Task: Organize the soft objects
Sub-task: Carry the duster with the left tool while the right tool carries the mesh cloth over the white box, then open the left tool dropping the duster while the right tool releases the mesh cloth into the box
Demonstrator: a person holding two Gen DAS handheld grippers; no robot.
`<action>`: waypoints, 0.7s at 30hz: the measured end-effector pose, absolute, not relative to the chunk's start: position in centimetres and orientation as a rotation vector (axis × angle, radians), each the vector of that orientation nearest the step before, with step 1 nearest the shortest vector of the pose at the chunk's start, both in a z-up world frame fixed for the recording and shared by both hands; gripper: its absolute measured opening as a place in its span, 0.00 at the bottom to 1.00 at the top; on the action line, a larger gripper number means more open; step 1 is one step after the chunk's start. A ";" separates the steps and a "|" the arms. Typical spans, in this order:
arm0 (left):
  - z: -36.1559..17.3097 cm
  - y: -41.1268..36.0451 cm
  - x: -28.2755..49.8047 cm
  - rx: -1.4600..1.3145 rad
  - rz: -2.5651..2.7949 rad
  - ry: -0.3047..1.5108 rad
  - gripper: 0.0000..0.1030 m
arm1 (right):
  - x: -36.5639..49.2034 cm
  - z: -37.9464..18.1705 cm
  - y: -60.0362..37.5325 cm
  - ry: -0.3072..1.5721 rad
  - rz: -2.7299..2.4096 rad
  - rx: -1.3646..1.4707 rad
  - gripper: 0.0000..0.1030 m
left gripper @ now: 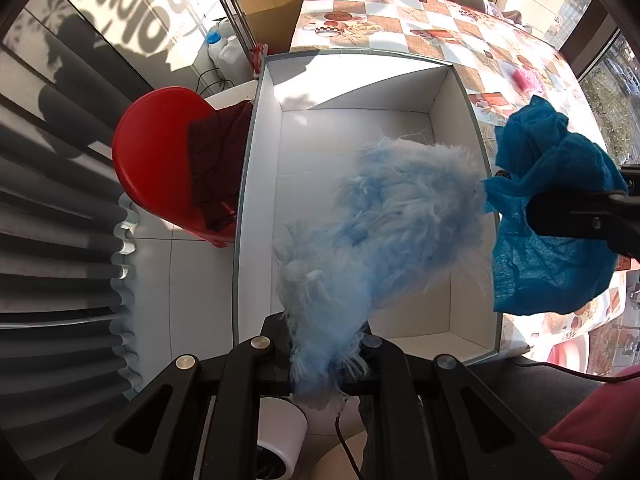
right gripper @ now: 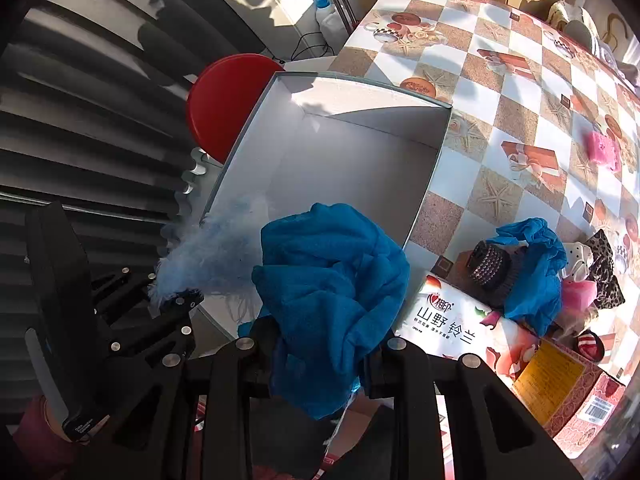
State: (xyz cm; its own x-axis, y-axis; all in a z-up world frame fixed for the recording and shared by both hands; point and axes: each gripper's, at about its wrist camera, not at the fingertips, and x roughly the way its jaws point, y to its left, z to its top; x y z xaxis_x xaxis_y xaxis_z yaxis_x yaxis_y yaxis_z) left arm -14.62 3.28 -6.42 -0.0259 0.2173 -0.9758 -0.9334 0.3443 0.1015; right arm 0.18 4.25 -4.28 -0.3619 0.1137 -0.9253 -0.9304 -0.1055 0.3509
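Fluffy pale-blue fur piece (left gripper: pixel 384 220), crumpled

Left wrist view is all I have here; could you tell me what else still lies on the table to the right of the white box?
Observer: A second blue cloth lies there, draped by a dark studded item.
Operator: Thank you. Is anything nearer the table edge?
Observer: A tissue pack with printed characters lies beside the white box.
Operator: And what is the right gripper carrying?
Observer: The right gripper is shut on a bunched blue cloth over the box's near corner.
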 end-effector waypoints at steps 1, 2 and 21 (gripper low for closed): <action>-6.5 3.3 -14.6 -0.760 1.077 1.251 0.14 | 0.1 -4.3 4.2 1.326 1.599 -0.976 0.28; -6.5 3.3 -14.5 -0.760 1.076 1.253 0.14 | 0.1 -4.3 4.1 1.327 1.601 -0.978 0.28; -6.1 2.9 -13.7 -0.708 1.045 1.236 0.79 | -0.2 -4.3 4.1 1.319 1.615 -0.978 0.80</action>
State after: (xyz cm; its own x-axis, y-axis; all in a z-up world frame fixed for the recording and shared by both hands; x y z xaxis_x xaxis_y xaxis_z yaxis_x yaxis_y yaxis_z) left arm -13.69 2.90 -6.12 -0.0026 0.2451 -0.9695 -0.9152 0.3902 0.1011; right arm -0.20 4.12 -4.30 -0.3683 0.1156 -0.9225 -0.9270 -0.1213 0.3549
